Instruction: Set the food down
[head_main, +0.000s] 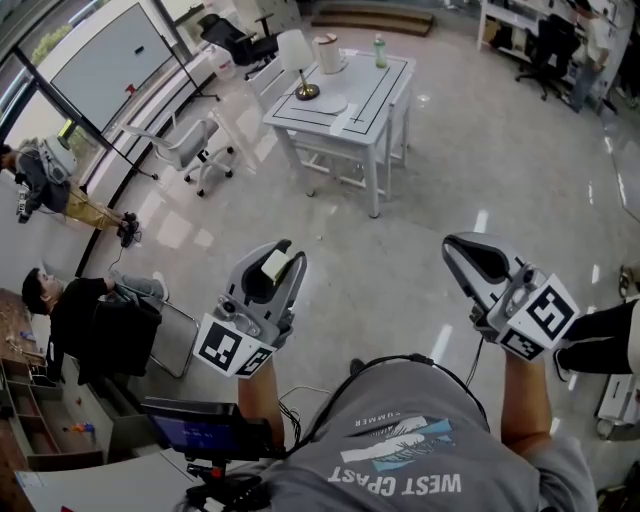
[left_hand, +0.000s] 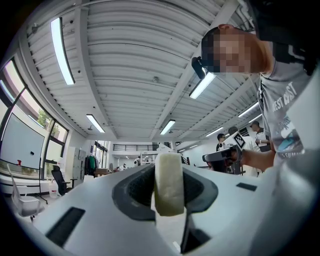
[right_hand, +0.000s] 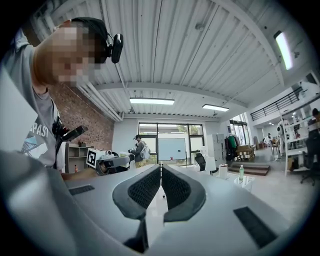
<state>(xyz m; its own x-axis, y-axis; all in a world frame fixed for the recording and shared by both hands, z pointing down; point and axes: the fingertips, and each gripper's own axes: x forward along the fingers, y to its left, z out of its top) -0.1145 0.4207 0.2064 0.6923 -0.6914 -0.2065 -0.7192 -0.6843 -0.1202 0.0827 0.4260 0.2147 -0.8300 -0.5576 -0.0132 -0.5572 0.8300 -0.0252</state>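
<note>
Your left gripper (head_main: 283, 256) is clamped on a pale slice of food (left_hand: 169, 184), which stands upright between its pads. Your right gripper (right_hand: 161, 172) is closed on nothing. The white table (head_main: 372, 88), the likely landing spot, stands far ahead and a little right of the loaded hand, well apart from both tools. Only the head view lays out that gap across the floor (head_main: 450, 170). The left gripper view shows the grip, with just ceiling (left_hand: 130, 75) beyond. The right gripper view catches a bottle (right_hand: 240, 172) far off to its right.
</note>
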